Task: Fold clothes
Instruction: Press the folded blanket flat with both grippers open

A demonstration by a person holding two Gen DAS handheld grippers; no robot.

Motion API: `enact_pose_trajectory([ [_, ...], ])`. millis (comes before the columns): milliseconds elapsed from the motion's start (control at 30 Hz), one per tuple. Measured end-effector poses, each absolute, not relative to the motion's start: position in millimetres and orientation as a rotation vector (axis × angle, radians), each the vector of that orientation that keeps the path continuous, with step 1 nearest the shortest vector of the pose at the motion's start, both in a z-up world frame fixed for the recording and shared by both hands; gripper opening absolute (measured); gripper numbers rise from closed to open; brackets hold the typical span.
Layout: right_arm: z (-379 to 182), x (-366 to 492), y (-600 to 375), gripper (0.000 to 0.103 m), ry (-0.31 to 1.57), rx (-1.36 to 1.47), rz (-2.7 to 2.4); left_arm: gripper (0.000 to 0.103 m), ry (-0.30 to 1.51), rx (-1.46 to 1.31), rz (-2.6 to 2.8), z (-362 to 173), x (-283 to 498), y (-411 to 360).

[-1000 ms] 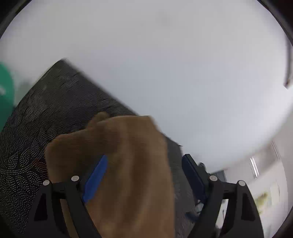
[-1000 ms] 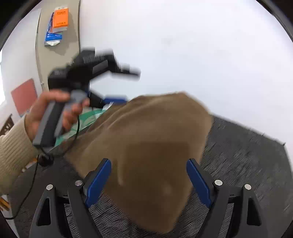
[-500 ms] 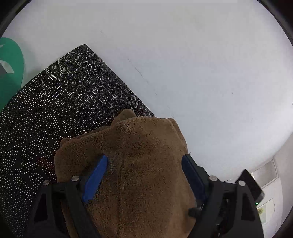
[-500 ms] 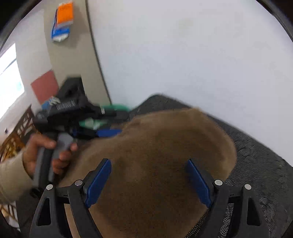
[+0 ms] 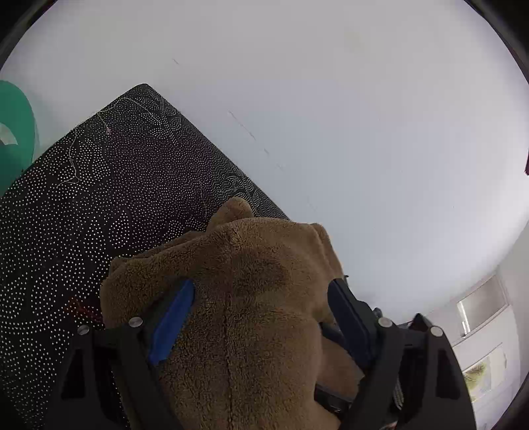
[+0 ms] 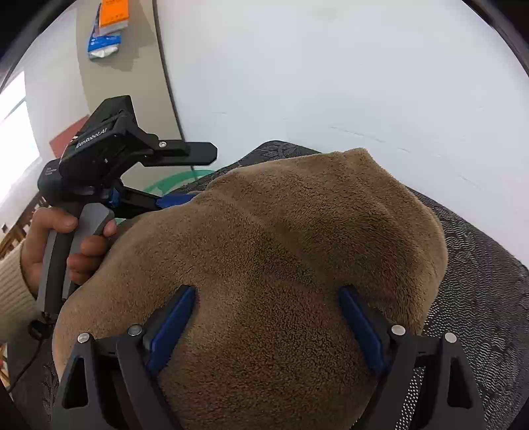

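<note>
A brown fleece garment [image 5: 251, 337] [image 6: 297, 228] lies bunched in a mound on a black dotted mat [image 5: 115, 198] [image 6: 479, 284]. My left gripper [image 5: 261, 282] is spread wide. The fleece bulges up between its fingers and covers part of the left blue pad [image 5: 172, 314]. From the right wrist view one left finger [image 6: 195, 153] stands clear above the cloth. My right gripper [image 6: 266, 287] is also wide and its jaws are opening, with the fleece filling the gap between them and both fingers lying on top of the mound.
The mat sits on a white table [image 5: 347, 115]. A green object [image 5: 15, 132] lies at the mat's far left. A hand [image 6: 43, 241] in a cream sleeve grips the left tool's handle. Orange and blue packets [image 6: 107, 29] lie on a beige surface beyond the table.
The garment bundle came down onto the mat and settled. My right gripper swung in over it and tipped downward. The left gripper lowered slightly.
</note>
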State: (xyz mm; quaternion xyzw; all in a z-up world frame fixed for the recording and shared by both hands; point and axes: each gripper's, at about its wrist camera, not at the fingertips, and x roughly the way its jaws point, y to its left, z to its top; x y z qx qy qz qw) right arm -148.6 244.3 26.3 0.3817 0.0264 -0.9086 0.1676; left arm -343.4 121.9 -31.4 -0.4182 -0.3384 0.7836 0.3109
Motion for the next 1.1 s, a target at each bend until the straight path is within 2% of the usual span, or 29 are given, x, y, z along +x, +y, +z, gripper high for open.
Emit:
enact_pose_trajectory([
  [233,78.1,-81.6,237.1,0.090,0.055,0.931,-2.730,0.086,-1.006,-1.165,1.981,1.6,-316.3,94.4],
  [333,79.1,-50.8,227.8,0.090,0.039,0.880,-2.708,0.087,-0.981,-1.098,1.977,21.5,-280.2,91.0],
  [433,68.2,-19.8,214.9,0.090,0.049,0.879,-2.658,0.088,-0.903,-1.078,2.000,14.8,-243.5,104.4],
  [567,45.3,-22.0,206.3,0.090,0.079,0.965,-2.653,0.088,-0.782,-1.076,2.074,16.8,-209.0,108.6],
  [867,27.4,-32.5,205.4,0.091,0.109,1.040,-2.674,0.088,-0.743,-1.012,2.100,-16.7,-212.1,114.7],
  [1000,27.2,-35.2,209.6,0.093,0.086,1.037,-2.671,0.088,-0.826,-1.023,2.089,-11.3,-213.6,97.6],
  [1100,26.2,-38.0,208.6,0.098,0.106,1.043,-2.664,0.088,-0.905,-1.024,2.087,-4.0,-213.6,77.2],
])
